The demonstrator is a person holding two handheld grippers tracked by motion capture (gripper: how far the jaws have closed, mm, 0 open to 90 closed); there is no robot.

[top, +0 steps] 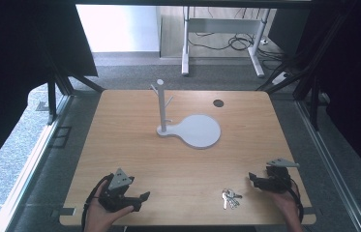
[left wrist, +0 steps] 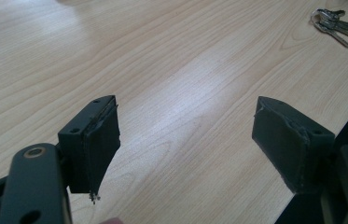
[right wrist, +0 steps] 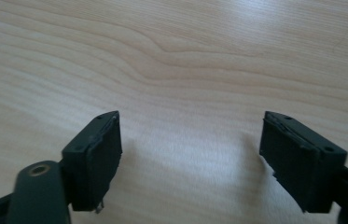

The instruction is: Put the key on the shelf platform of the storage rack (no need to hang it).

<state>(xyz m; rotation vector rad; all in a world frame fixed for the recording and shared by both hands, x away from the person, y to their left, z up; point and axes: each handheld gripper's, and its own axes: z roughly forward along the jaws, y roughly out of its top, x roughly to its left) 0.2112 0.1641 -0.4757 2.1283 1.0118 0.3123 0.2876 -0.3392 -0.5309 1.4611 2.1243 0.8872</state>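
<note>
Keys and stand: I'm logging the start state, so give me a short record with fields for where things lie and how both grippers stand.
keys: flat on the table, near edge, closest to the right gripper
stand: upright post with pegs on a round white base, past the table's middle
left gripper: jaws open, nothing between them, above bare wood
right gripper: jaws open, nothing between them, beside the keys, apart from them

One bunch of keys (top: 230, 197), one white stand (top: 188, 126) (single post), two tongs (top: 142, 197) (top: 252, 177).
</note>
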